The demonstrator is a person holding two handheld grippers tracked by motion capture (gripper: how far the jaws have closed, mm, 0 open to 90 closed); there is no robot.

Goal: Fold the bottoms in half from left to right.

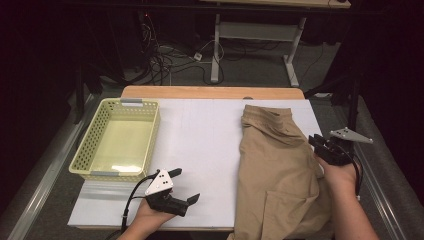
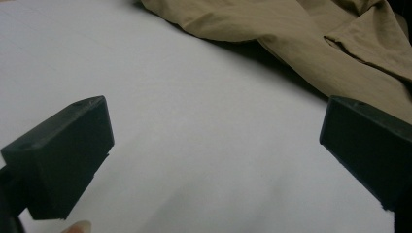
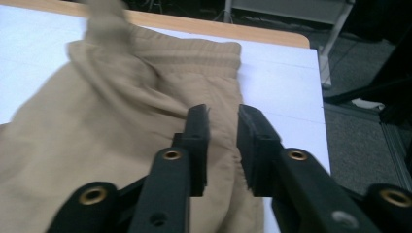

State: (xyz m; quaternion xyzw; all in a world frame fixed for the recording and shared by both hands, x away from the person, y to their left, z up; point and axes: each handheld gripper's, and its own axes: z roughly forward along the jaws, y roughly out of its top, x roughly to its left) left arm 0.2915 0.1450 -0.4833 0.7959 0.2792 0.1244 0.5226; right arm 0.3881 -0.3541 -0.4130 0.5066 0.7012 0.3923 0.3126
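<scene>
A tan garment (image 1: pixel 277 165) with an elastic waistband lies crumpled on the right half of the white table top (image 1: pixel 200 135), waistband toward the far edge. My right gripper (image 1: pixel 316 141) hovers at the garment's right edge. In the right gripper view its jaws (image 3: pixel 222 116) stand a narrow gap apart over the tan cloth (image 3: pixel 97 126), with nothing pinched between them. My left gripper (image 1: pixel 186 185) rests near the table's front edge, left of the garment. Its jaws (image 2: pixel 214 126) are spread wide over bare white surface, and the cloth (image 2: pixel 291 39) lies beyond them.
A pale yellow perforated basket (image 1: pixel 85 145) stands hollow at the left side of the table. A wooden strip (image 1: pixel 210 92) runs along the far edge. Beyond it are cables on the floor (image 1: pixel 165 60) and a desk frame (image 1: pixel 260 35).
</scene>
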